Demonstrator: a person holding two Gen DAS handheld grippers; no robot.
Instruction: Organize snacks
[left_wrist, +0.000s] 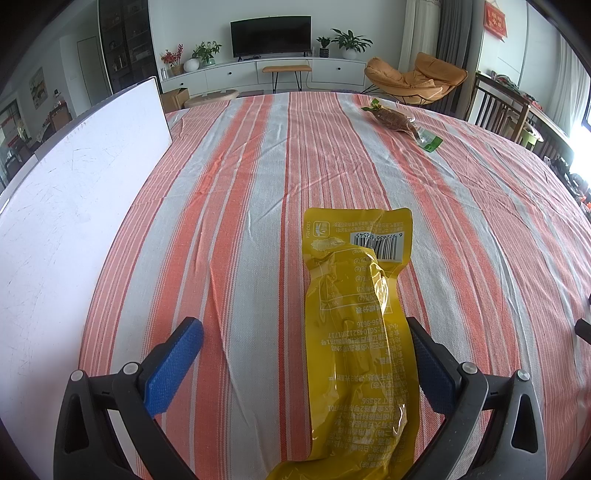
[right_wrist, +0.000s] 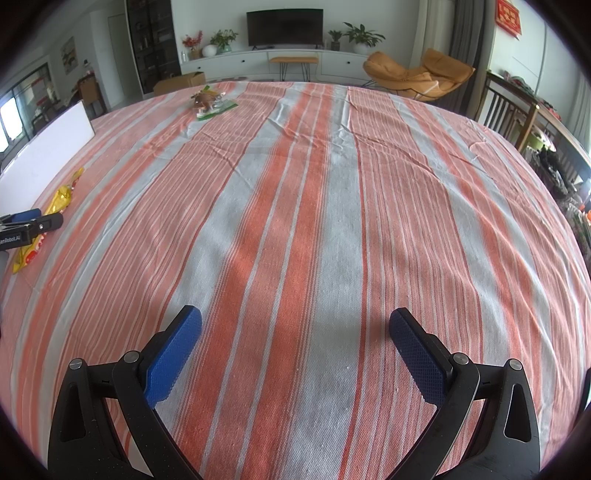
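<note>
Tongs on the left (left_wrist: 304, 354) are spread wide, low over the striped tablecloth (left_wrist: 258, 184), with a yellow snack packet (left_wrist: 354, 332) lying between the blue pads, against the right one, clear of the other. Right tongs (right_wrist: 295, 345) hover spread over bare cloth, holding nothing. A green-ended snack bag (left_wrist: 400, 122) lies far across the table, and a white board (left_wrist: 66, 206) stands left.

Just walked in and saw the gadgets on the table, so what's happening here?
A person is sorting snacks with two handheld grippers. The left gripper is open around a yellow snack packet lying on the striped tablecloth, beside a white board. The right gripper is open over bare cloth, holding nothing. A brown snack in a green-edged wrapper lies at the far side.
</note>
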